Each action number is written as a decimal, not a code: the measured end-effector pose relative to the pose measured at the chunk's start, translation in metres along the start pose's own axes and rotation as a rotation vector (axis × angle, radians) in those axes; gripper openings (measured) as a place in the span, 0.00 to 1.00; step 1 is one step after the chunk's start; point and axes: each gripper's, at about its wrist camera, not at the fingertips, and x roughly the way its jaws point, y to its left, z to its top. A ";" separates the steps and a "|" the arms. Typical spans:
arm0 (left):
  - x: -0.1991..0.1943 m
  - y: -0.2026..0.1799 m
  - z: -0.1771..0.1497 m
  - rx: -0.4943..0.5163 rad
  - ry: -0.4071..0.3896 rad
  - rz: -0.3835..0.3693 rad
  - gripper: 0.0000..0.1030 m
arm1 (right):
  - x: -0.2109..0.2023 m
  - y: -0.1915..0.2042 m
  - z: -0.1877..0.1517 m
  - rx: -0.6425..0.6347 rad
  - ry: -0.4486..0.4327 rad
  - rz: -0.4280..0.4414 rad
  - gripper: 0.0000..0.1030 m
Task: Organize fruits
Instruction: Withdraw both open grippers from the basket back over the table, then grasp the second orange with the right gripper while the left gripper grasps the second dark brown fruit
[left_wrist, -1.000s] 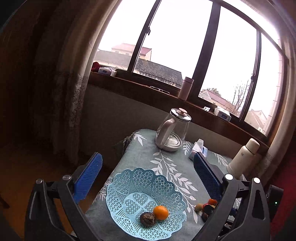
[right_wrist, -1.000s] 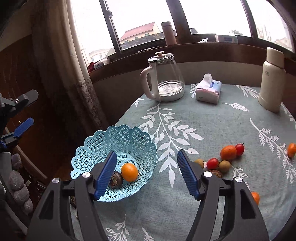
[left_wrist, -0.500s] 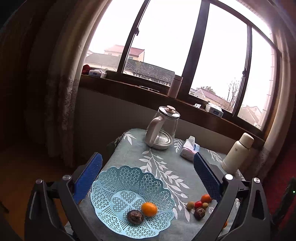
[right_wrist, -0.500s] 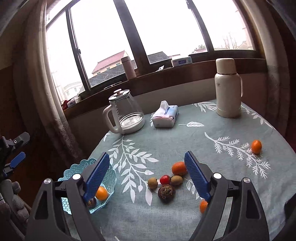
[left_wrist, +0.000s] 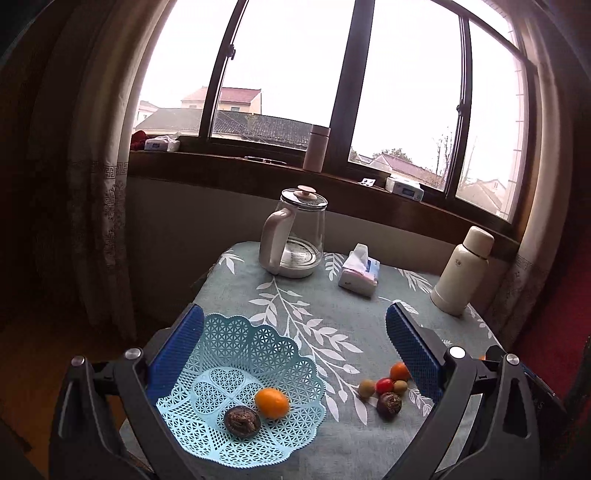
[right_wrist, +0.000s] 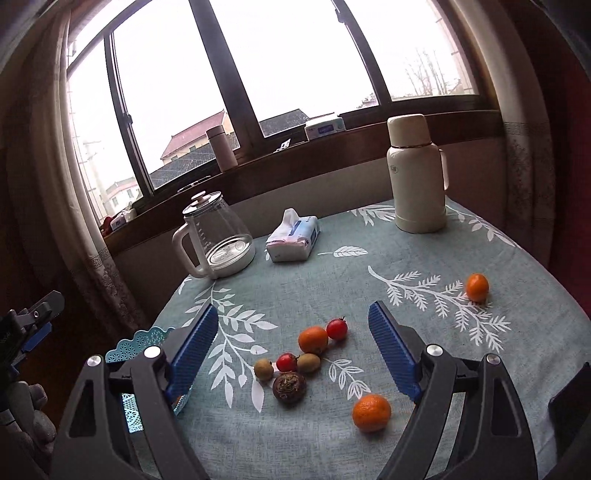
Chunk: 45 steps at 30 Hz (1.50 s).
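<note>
A light blue lattice basket (left_wrist: 258, 354) sits at the table's near left and holds an orange (left_wrist: 272, 402) and a dark wrinkled fruit (left_wrist: 242, 421). My left gripper (left_wrist: 293, 354) hangs open above it, empty. Loose fruit lies in a cluster: an orange (right_wrist: 313, 339), two red tomatoes (right_wrist: 337, 328), two small green-brown fruits (right_wrist: 308, 362) and a dark wrinkled fruit (right_wrist: 289, 384). A mandarin (right_wrist: 371, 412) lies nearer, another orange (right_wrist: 477, 287) far right. My right gripper (right_wrist: 290, 349) is open over the cluster, holding nothing. Only the basket's edge (right_wrist: 138, 341) shows in the right wrist view.
A glass kettle (left_wrist: 293, 232), a tissue pack (left_wrist: 360, 271) and a white thermos (left_wrist: 463, 271) stand along the table's far side below the window sill. The table (right_wrist: 332, 280) carries a grey-green leaf-print cloth. A curtain (left_wrist: 99, 221) hangs left.
My right gripper has swung from over the basket to over the loose fruit cluster. My left gripper has drawn back and panned right, so more of the table shows.
</note>
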 end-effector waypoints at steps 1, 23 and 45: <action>0.001 -0.003 -0.002 0.005 0.003 -0.004 0.97 | 0.000 -0.002 0.000 0.003 0.001 -0.004 0.81; 0.028 -0.053 -0.032 0.117 0.108 -0.091 0.97 | 0.047 -0.057 -0.039 -0.016 0.231 -0.110 0.81; 0.039 -0.062 -0.041 0.151 0.141 -0.087 0.97 | 0.091 -0.060 -0.079 -0.117 0.439 -0.139 0.79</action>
